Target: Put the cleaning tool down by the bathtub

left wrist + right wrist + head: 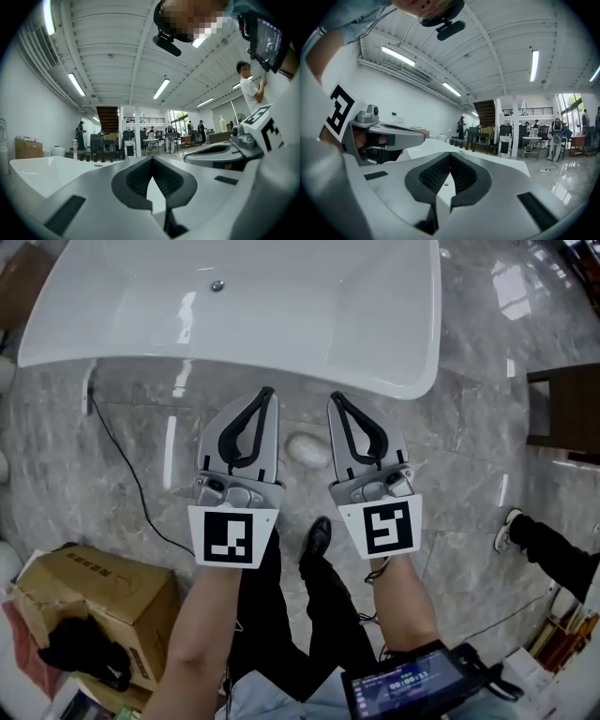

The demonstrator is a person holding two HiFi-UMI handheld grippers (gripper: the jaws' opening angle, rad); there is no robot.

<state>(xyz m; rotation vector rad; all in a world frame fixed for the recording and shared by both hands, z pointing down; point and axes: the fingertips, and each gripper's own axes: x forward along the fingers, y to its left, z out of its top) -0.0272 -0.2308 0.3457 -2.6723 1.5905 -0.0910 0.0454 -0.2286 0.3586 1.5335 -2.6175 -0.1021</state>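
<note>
A white bathtub (234, 306) fills the top of the head view, its rim just beyond both grippers. On the marble floor by the tub lies a pale oval cleaning tool (307, 450), between the two grippers and free of both. My left gripper (267, 392) is shut and holds nothing. My right gripper (335, 397) is likewise shut and empty. In the left gripper view the jaws (151, 159) meet at their tips, with the tub (42, 173) to the left. In the right gripper view the jaws (450, 153) are also closed, with the tub rim (436, 146) behind them.
A cardboard box (94, 601) sits at lower left. A black cable (122, 460) runs across the floor from the tub. Dark wooden furniture (567, 413) stands at right, with another person's shoe (509, 526) near it. My own shoe (319, 535) is below the tool.
</note>
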